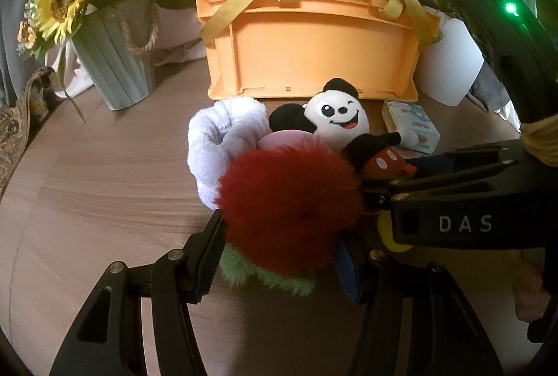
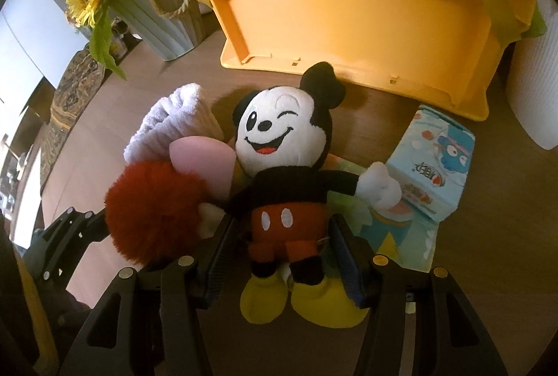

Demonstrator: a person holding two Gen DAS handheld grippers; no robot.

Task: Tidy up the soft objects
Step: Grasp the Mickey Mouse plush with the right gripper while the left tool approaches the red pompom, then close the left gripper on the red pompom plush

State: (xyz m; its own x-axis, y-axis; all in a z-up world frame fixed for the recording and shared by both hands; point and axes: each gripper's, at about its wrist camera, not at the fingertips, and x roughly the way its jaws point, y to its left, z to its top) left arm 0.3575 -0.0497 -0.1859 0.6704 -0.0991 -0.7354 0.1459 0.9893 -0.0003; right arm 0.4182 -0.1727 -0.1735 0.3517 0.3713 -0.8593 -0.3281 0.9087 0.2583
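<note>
The soft things lie bunched on the wooden table (image 1: 104, 166) just in front of the orange crate (image 1: 310, 44), which has yellow fabric handles and stands toward the table's far edge; none can be seen inside it, so the sorting looks barely begun. The left gripper (image 1: 279, 257) has its fingers spread around the red pompom (image 1: 289, 201), with a green fuzzy thing (image 1: 265, 275) under it; whether the pads press the fur cannot be told. The right gripper (image 2: 279, 254) straddles the Mickey Mouse plush (image 2: 286, 166) at its red shorts, fingers on either side and close to the fabric; firm contact is not certain. Beside the plush lie a rolled white towel (image 2: 171, 121), a pink sponge (image 2: 205, 156) and a tissue pack (image 2: 436, 163); a sunflower pot (image 1: 111, 62) stands near the crate's left end. The step in hand seems to be grasping; next, each gripper should close, lift clear of the pile, and carry over the crate's rim; the pompom's loose fur may slip.
</note>
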